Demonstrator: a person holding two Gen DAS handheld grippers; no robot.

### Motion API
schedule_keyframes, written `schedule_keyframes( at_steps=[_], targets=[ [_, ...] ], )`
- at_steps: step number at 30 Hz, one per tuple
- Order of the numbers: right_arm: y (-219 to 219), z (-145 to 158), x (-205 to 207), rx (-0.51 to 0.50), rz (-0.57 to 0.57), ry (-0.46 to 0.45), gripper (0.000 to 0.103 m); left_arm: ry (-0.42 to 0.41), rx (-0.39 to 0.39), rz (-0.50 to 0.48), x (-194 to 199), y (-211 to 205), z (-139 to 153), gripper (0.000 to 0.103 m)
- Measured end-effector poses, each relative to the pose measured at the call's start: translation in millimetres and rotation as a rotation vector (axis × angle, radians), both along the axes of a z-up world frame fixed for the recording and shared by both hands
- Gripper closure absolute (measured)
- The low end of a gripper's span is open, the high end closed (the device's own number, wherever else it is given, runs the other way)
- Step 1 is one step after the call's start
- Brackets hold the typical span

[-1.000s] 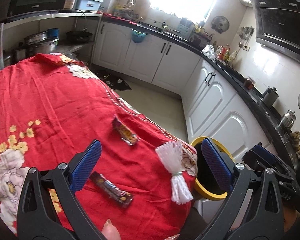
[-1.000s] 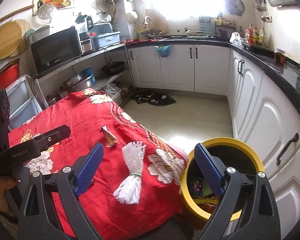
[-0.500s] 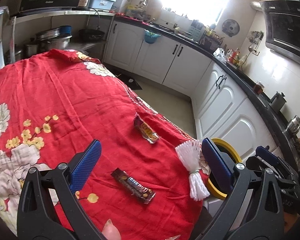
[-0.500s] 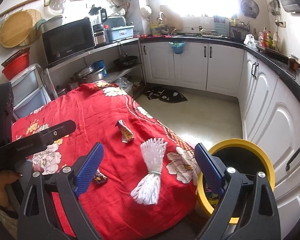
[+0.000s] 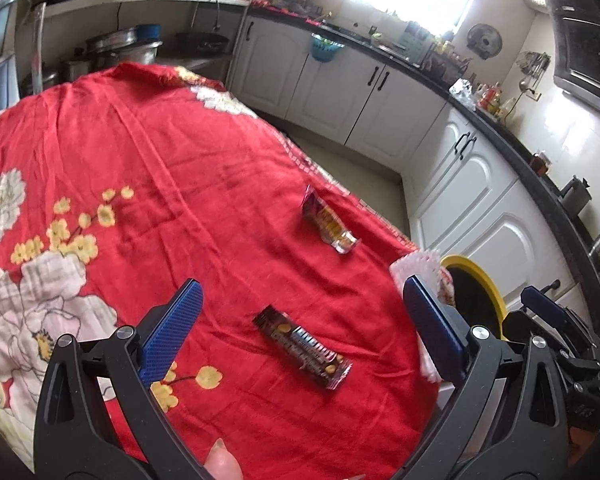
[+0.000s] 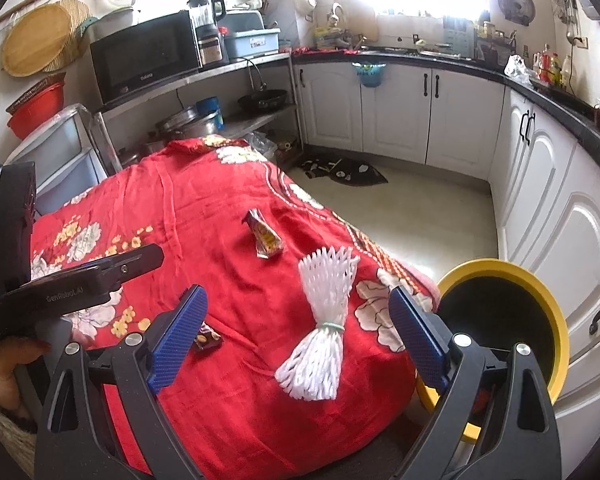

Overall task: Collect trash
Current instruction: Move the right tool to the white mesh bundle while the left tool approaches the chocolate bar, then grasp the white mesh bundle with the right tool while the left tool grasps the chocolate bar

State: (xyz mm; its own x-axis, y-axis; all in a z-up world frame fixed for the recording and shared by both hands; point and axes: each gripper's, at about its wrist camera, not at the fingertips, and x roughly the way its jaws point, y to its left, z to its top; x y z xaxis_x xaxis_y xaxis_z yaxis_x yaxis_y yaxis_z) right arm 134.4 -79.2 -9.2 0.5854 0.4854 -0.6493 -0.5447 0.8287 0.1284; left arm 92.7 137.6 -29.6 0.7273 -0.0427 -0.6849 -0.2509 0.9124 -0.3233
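The left gripper (image 5: 300, 336) hangs above the red flowered cloth (image 5: 148, 184) with its 2 blue fingers (image 5: 172, 328) spread wide and nothing between them. Just ahead of the gap lies a dark candy-bar wrapper (image 5: 302, 347), flat on the cloth, its long axis running diagonally from near the left finger side away toward the right finger. Farther ahead, nearer the right finger, lies a second wrapper (image 5: 328, 226), red and yellow with a clear torn end, also slanting the same way. Nothing stands between the fingers and either wrapper. The right finger covers part of a white foam net (image 5: 418, 264) at the cloth's edge, and beyond it shows the rim of a yellow bin (image 5: 488, 284).

The right gripper (image 6: 296, 334) is likewise wide open and empty. The foam net (image 6: 324, 320) lies straight ahead between its fingers, long axis nearly along the view, flared mesh end pointing away, tied bunched end near. The red and yellow wrapper (image 6: 265, 236) sits beyond it, slightly left. The dark wrapper (image 6: 207, 338) peeks out just beside the left finger, mostly hidden by it. The yellow bin (image 6: 556, 320) stands on the floor past the right finger, beside the white cabinets (image 6: 548, 208). The left gripper's body (image 6: 72, 284) shows at far left.
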Motion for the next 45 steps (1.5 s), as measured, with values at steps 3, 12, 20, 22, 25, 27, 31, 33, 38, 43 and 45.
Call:
schedule_keyframes(
  at_steps=[3, 12, 20, 22, 25, 27, 31, 33, 38, 43, 45],
  targets=[
    [0, -9, 3, -0.01, -0.003, 0.017, 0.014, 0.028, -0.013, 0.002, 2, 3, -11, 0.011],
    [-1, -33, 14, -0.037, -0.022, 0.061, 0.014, 0.089, -0.052, 0.002, 9, 5, -34, 0.011],
    [-2, -55, 24, -0.058, -0.029, 0.103, 0.014, 0.134, -0.079, -0.03, 18, -3, -50, 0.011],
    [-2, -61, 27, -0.063, -0.03, 0.118, 0.014, 0.145, -0.083, -0.038, 20, -7, -55, 0.011],
    [-4, -67, 30, -0.066, -0.035, 0.134, 0.014, 0.149, -0.081, -0.052, 21, -11, -58, 0.014],
    [-4, -70, 32, -0.066, -0.035, 0.143, 0.015, 0.151, -0.078, -0.059, 22, -14, -59, 0.017],
    [-2, -76, 35, -0.065, -0.031, 0.164, 0.019, 0.152, -0.068, -0.063, 26, -18, -59, 0.028],
    [1, -80, 37, -0.068, -0.025, 0.174, 0.02, 0.154, -0.058, -0.061, 27, -20, -59, 0.032],
    [8, -91, 42, -0.073, -0.011, 0.21, 0.03, 0.169, 0.0, -0.056, 34, -24, -61, 0.044],
    [15, -101, 42, -0.088, 0.008, 0.235, 0.044, 0.179, 0.062, -0.055, 37, -26, -64, 0.062],
    [17, -102, 40, -0.095, 0.012, 0.226, 0.051, 0.18, 0.077, -0.054, 37, -24, -65, 0.067]
  ],
)
